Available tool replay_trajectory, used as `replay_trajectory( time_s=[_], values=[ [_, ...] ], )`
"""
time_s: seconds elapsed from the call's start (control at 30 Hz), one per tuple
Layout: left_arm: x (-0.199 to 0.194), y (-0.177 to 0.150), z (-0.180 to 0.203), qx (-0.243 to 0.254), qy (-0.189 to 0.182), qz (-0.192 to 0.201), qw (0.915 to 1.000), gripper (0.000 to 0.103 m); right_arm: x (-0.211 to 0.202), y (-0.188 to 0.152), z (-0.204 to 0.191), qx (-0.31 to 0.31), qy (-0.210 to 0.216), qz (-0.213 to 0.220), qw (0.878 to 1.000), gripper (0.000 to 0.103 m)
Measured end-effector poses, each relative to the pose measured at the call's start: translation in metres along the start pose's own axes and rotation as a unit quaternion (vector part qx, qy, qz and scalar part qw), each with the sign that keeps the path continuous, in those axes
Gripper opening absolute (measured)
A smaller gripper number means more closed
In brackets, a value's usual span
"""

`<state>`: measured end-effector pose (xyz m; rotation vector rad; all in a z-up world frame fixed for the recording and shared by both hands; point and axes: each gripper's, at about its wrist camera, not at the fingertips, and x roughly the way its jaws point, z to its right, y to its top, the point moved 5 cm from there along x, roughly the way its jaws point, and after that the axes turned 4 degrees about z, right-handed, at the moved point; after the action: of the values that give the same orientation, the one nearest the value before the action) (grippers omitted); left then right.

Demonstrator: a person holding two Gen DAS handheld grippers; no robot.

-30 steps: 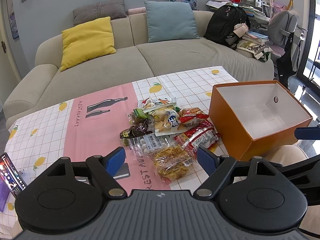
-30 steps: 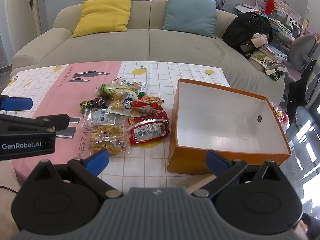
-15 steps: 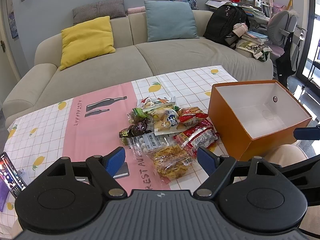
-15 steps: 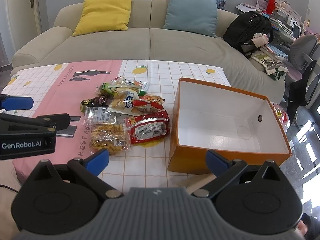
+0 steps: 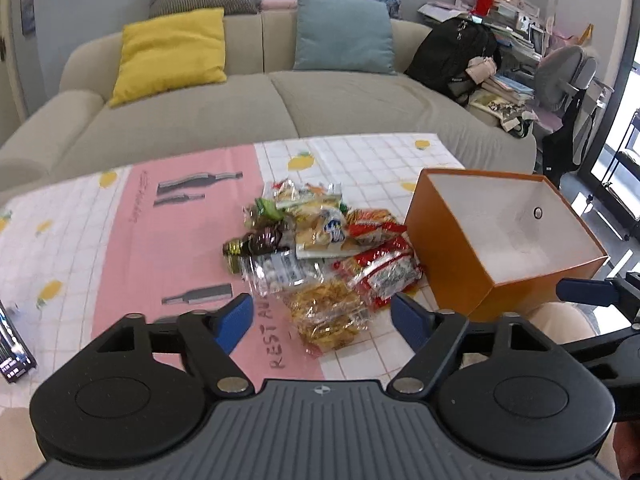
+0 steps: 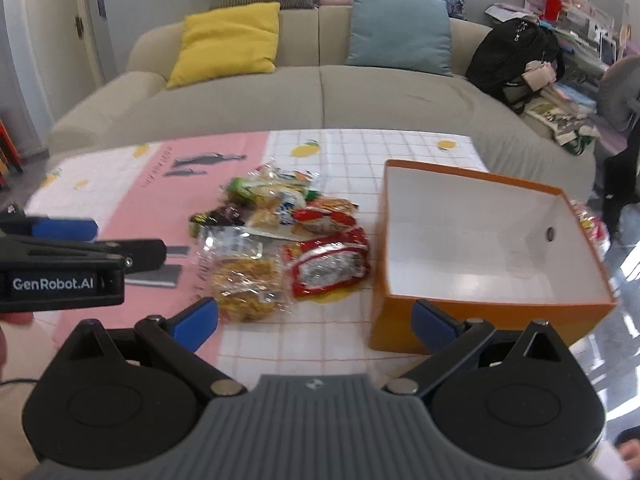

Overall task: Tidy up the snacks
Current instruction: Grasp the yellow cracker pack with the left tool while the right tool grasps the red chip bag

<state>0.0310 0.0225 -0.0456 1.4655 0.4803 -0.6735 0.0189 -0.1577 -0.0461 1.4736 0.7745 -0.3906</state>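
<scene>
Since the earlier frame the left tongs [image 5: 322, 318] have narrowed a little; their jaws are closing, with nothing between them, only air above the yellow crisp packet [image 5: 326, 314]. The snack pile [image 5: 320, 248] lies as it did. The orange box [image 5: 500, 236] has not shifted on the counter [image 5: 72, 232].

Right tongs [image 6: 316, 320]: jaws wide apart, holding nothing, hovering over the near edge of the counter between pile and box.

Progress: none visible. The box interior is white and bare; every packet seen sits in the heap just left of the box, the red packet [image 6: 326, 266] nearest its wall. A further red-and-yellow wrapper [image 6: 592, 226] shows beyond the box's far side; what it is cannot be told.

Remaining, as judged: the whole pile still needs moving into the box, probably starting with the yellow crisp packet.
</scene>
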Motion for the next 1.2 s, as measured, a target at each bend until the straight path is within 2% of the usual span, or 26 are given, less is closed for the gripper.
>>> replay_trajectory(
  time_s=[0.1, 0.17, 0.23, 0.3, 0.33, 0.37, 0.4, 0.43, 0.6, 0.67, 0.9, 1.1, 1.13, 1.2],
  values=[
    [0.010, -0.006, -0.009, -0.015, -0.013, -0.015, 0.9997, 0.068, 0.009, -0.002, -0.005, 0.001, 0.014, 0.002, 1.000, 0.095],
    [0.019, -0.011, -0.015, -0.030, -0.018, -0.032, 0.9989, 0.049, 0.017, -0.003, -0.009, 0.001, 0.028, 0.001, 1.000, 0.079],
    [0.028, -0.014, -0.019, -0.040, -0.021, -0.044, 0.9980, 0.044, 0.029, -0.005, -0.012, 0.003, 0.034, -0.007, 0.999, 0.069],
    [0.036, -0.014, -0.022, -0.047, -0.023, -0.048, 0.9975, 0.046, 0.042, -0.007, -0.015, 0.009, 0.044, -0.017, 0.999, 0.062],
    [0.040, -0.014, -0.024, -0.050, -0.022, -0.048, 0.9974, 0.059, 0.048, -0.008, -0.016, 0.012, 0.047, -0.022, 0.999, 0.060],
    [0.045, -0.013, -0.026, -0.052, -0.019, -0.049, 0.9973, 0.077, 0.056, -0.008, -0.017, 0.014, 0.047, -0.026, 0.998, 0.058],
    [0.049, -0.012, -0.028, -0.053, -0.019, -0.049, 0.9972, 0.083, 0.061, -0.008, -0.018, 0.014, 0.047, -0.028, 0.998, 0.057],
    [0.054, -0.010, -0.030, -0.056, -0.021, -0.050, 0.9970, 0.084, 0.067, -0.008, -0.019, 0.011, 0.044, -0.029, 0.999, 0.055],
    [0.088, -0.007, -0.042, -0.095, -0.031, -0.084, 0.9914, 0.084, 0.103, -0.006, -0.025, -0.010, 0.033, -0.040, 0.999, 0.039],
    [0.102, -0.008, -0.044, -0.112, -0.036, -0.098, 0.9883, 0.084, 0.120, -0.005, -0.027, -0.022, 0.021, -0.045, 0.999, 0.029],
    [0.148, -0.018, -0.050, -0.145, -0.035, -0.133, 0.9798, 0.086, 0.171, -0.002, -0.020, -0.050, -0.030, -0.046, 0.997, 0.030],
    [0.173, -0.032, -0.052, -0.175, -0.029, -0.166, 0.9700, 0.086, 0.192, -0.010, -0.017, -0.070, -0.043, -0.055, 0.995, 0.044],
    [0.176, -0.034, -0.052, -0.176, -0.030, -0.169, 0.9692, 0.085, 0.195, -0.012, -0.016, -0.067, -0.041, -0.060, 0.995, 0.044],
    [0.178, -0.036, -0.050, -0.178, -0.034, -0.171, 0.9686, 0.077, 0.199, -0.016, -0.016, -0.065, -0.043, -0.067, 0.995, 0.044]
  ],
)
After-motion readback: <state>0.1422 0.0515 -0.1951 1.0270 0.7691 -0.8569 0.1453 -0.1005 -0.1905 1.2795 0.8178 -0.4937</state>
